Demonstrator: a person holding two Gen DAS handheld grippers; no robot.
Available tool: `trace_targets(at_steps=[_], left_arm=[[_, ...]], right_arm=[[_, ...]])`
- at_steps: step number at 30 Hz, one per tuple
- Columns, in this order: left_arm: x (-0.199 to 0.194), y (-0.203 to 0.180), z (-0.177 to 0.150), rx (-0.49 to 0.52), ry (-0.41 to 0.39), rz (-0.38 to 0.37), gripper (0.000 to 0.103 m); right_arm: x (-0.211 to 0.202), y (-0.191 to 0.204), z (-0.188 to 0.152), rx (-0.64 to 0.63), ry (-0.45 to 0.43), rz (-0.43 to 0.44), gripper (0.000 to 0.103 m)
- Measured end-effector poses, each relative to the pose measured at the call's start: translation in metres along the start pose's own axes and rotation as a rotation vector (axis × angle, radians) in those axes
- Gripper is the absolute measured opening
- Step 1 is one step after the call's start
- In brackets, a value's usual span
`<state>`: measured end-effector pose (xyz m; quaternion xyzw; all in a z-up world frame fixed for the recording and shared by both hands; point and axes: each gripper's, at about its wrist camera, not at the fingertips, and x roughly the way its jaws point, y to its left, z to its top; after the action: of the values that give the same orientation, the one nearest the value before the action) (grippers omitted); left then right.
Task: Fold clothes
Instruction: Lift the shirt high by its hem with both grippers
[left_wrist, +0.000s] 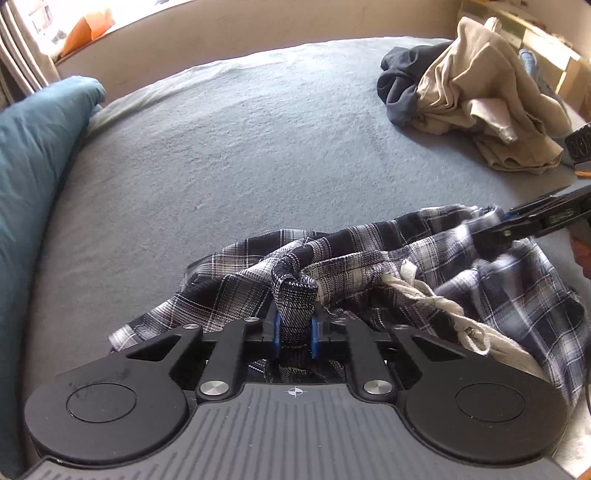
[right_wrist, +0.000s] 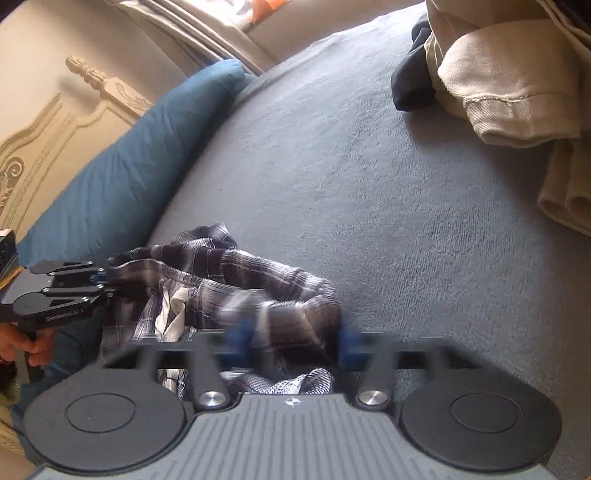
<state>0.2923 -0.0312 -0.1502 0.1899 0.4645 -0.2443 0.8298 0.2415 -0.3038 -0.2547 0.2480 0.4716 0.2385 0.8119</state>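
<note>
A crumpled black-and-white plaid garment (left_wrist: 369, 266) with a cream lining lies at the near side of the grey-blue bed cover (left_wrist: 240, 147). My left gripper (left_wrist: 294, 332) is shut on a bunched fold of its edge. The right gripper (left_wrist: 484, 236) reaches the garment's far right edge. In the right wrist view, the plaid garment (right_wrist: 258, 273) bunches between the blurred blue pads of my right gripper (right_wrist: 293, 336), which stand wide apart around the cloth. The left gripper (right_wrist: 103, 284) holds the garment's other end at the left, with a hand (right_wrist: 26, 343) on its handle.
A pile of beige and dark navy clothes (left_wrist: 472, 92) sits at the far right of the bed, and the same pile (right_wrist: 509, 92) looms close in the right wrist view. A teal pillow (left_wrist: 33, 166) lies along the left, against a carved cream headboard (right_wrist: 55, 122).
</note>
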Motion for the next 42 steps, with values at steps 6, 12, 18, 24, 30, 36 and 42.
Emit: trace_targets(at_steps=[6,12,18,24,30,36,42], left_arm=[[-0.063,-0.032,0.016,-0.016,-0.07,0.09,0.01],[-0.168,-0.08,0.019,-0.129,-0.251,0.133,0.009],[-0.253,-0.116,0.024,-0.119,-0.501,0.098,0.009],[-0.329,-0.136,0.046,-0.054,-0.788,-0.029,0.009],[-0.431,-0.172,0.087,0.111,-1.03,-0.171,0.009],[-0.525,-0.209,0.132,0.152,-1.184,-0.273,0.009],[-0.592,-0.228,0.171,0.119,-1.282,-0.386,0.009]], right_arm=[[-0.057,0.03,-0.004,-0.041,-0.133,0.009,0.017],[-0.13,0.066,-0.006,-0.085,-0.25,0.014,0.016],[-0.208,0.108,0.0,-0.194,-0.437,-0.03,0.016],[-0.304,0.165,0.002,-0.297,-0.785,-0.064,0.015],[-0.423,0.228,0.008,-0.392,-1.077,-0.073,0.015],[-0.558,0.3,0.017,-0.461,-1.278,-0.206,0.015],[-0.676,0.368,0.015,-0.516,-1.387,-0.391,0.015]])
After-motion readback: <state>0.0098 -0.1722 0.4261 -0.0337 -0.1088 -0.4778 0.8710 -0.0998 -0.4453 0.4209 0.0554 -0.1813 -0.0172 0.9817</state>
